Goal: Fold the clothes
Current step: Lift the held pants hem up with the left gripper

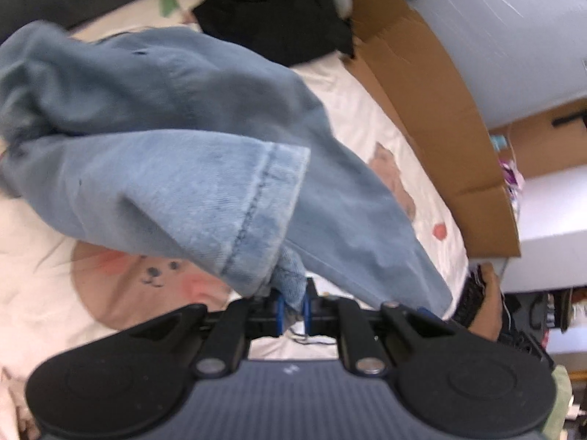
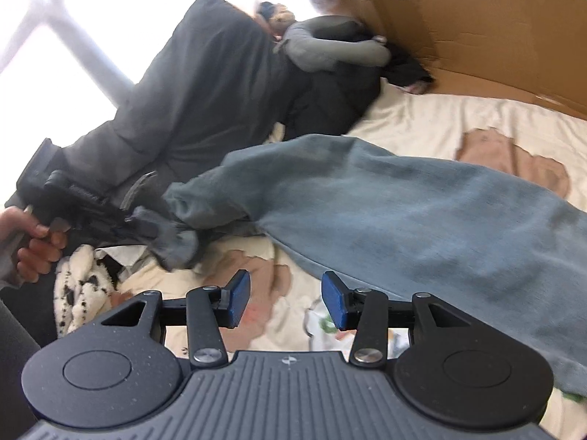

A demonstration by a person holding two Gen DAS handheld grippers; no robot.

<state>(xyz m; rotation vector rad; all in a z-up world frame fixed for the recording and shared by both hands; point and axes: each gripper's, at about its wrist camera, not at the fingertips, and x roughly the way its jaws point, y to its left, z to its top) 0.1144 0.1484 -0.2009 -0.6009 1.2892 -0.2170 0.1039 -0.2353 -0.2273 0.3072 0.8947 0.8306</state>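
Note:
Light blue jeans hang bunched in front of the left wrist camera, a stitched leg hem folded over toward me. My left gripper is shut on a fold of the denim near that hem. In the right wrist view the jeans stretch across the bed from the right edge to the left gripper, which a hand holds and which pinches their crumpled end. My right gripper is open just above the sheet, with nothing between its blue pads, and the jeans' edge lies just beyond its right finger.
The cream bed sheet has a bear print. A cardboard box borders the bed's far side. Dark grey and black clothes are piled at the back left. A white black-spotted cloth lies at the near left.

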